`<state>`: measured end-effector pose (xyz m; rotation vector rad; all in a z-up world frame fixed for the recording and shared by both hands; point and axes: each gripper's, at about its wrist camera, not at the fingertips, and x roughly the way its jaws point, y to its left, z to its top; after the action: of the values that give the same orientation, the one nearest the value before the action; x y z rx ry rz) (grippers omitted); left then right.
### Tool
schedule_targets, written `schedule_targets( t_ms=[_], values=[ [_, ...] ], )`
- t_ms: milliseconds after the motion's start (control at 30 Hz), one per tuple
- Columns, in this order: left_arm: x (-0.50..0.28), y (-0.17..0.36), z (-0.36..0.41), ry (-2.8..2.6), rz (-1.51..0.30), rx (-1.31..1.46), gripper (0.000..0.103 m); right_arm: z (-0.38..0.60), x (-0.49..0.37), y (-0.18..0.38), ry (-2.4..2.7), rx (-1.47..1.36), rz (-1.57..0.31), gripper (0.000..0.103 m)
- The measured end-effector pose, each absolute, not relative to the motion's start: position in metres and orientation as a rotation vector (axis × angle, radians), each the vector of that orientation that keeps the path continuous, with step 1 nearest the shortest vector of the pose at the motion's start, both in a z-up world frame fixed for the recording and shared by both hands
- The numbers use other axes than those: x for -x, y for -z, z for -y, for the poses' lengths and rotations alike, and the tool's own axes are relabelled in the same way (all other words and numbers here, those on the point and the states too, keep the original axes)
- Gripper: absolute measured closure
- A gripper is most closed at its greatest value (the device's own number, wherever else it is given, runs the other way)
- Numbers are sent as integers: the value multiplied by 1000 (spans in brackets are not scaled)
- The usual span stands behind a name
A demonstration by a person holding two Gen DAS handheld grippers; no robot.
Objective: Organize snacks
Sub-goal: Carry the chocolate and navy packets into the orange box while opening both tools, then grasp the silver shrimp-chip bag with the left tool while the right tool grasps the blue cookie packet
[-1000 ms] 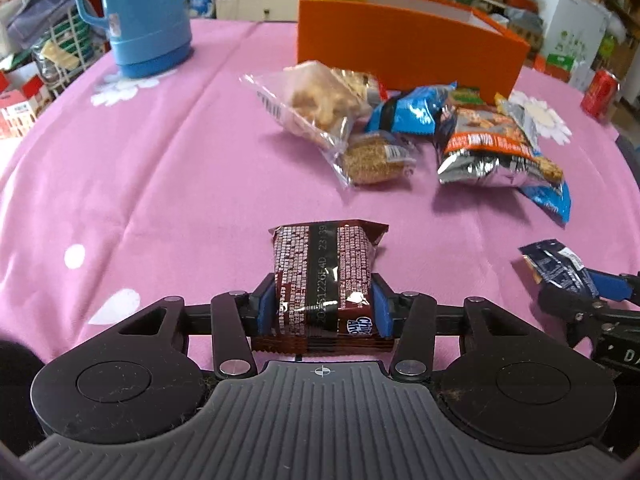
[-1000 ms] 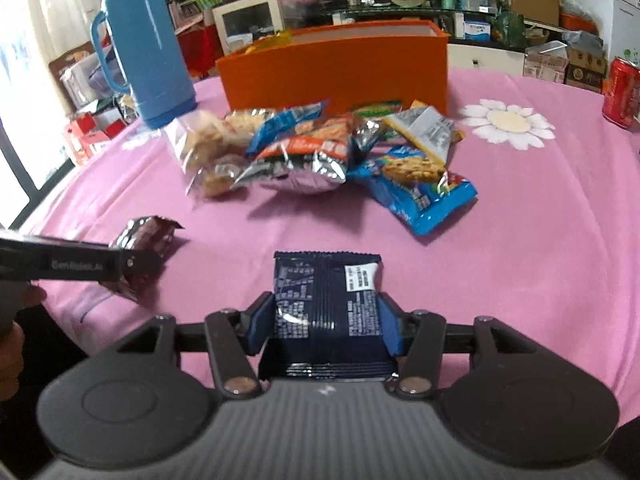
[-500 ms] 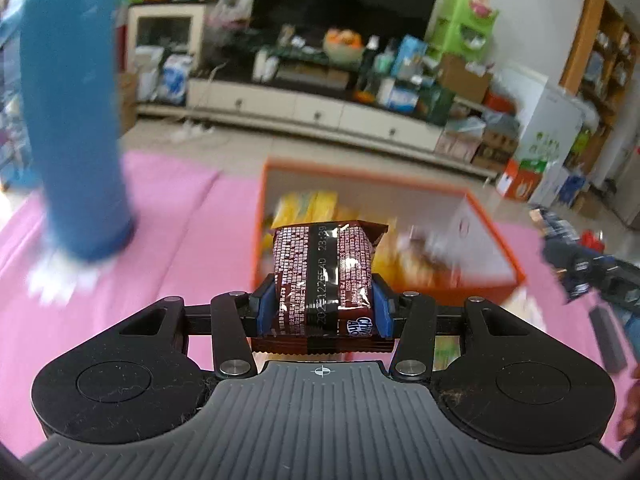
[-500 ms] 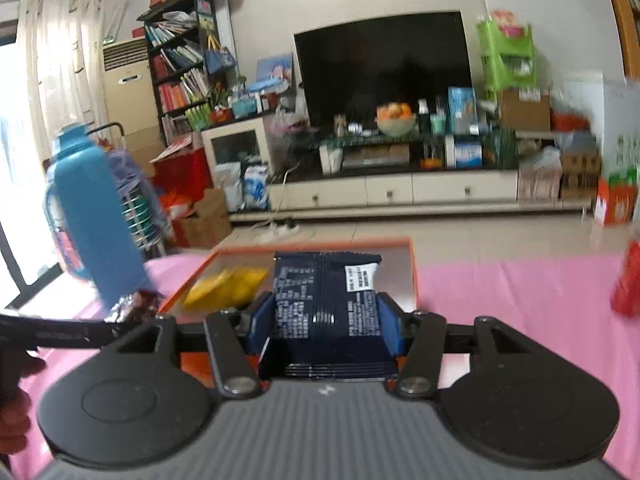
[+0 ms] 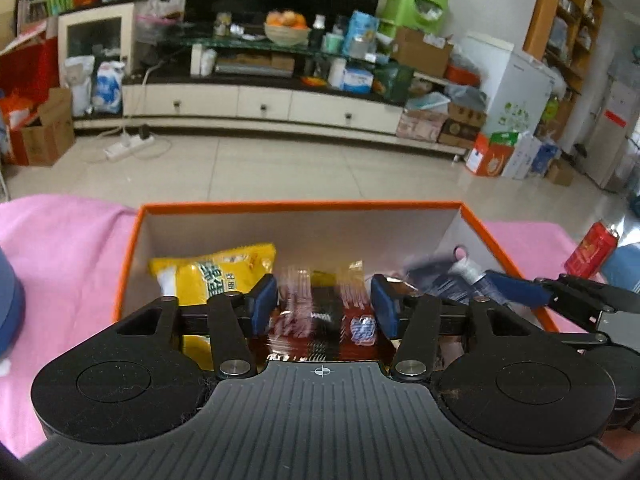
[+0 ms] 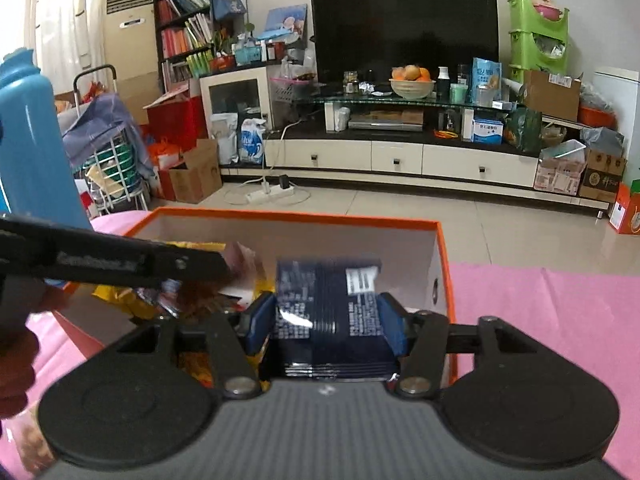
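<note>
From the left wrist: left gripper over the orange box, jaws opening, pads drawn off the brown snack pack, which shows only as a motion smear between them, print unreadable. Yellow bag inside the box at 10 o'clock of the gripper, lower end hidden behind the gripper body. At 3 o'clock, right gripper cut by the frame edge, with a blurred dark blue pack at its tip above the box. Pink tablecloth on both sides, red can at the far right, tiled floor and a long TV cabinet beyond. From the right wrist: right gripper, jaws opening, dark blue pack blurred between the loosened pads, over the box's right end. Left gripper reaching in from 9 o'clock, tip lost in blur; box contents beneath hard to make out. Blue flask cut off at the left edge, television behind.
</note>
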<state>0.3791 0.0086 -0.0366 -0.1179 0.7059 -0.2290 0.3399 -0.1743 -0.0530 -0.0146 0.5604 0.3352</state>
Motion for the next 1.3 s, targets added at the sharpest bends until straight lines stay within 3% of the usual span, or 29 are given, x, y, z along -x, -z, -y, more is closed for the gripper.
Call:
schedule_targets(
  t_ms=[100, 233, 400, 633, 900, 967, 1100, 1200, 1300],
  values=[
    [-374, 36, -7, 226, -704, 107, 68, 173, -336, 55, -335, 22, -560, 27],
    [-357, 20, -6, 207, -654, 88, 53, 175, -327, 41, -336, 14, -509, 15],
    [-322, -7, -10, 174, -595, 55, 46, 181, -307, 20, -344, -1, -461, 1],
    [-243, -21, -17, 145, -584, 31, 40, 195, -244, 5, -350, -10, -446, 1],
    [-140, 41, 14, 193, -779, 74, 41, 266, -147, 60, -202, -225, -648, 1],
    [-124, 58, 26, 209, -827, 81, 45, 282, -133, 71, -164, -299, -682, 1],
    [-124, 67, 45, 206, -858, 58, 47, 305, -123, 73, -130, -379, -647, 1],
    [-146, 64, 48, 219, -855, 83, 35, 310, -121, 76, -116, -398, -643, 1],
    [-178, 69, 52, 218, -895, 81, 34, 317, -125, 79, -130, -426, -656, 1]
  ],
)
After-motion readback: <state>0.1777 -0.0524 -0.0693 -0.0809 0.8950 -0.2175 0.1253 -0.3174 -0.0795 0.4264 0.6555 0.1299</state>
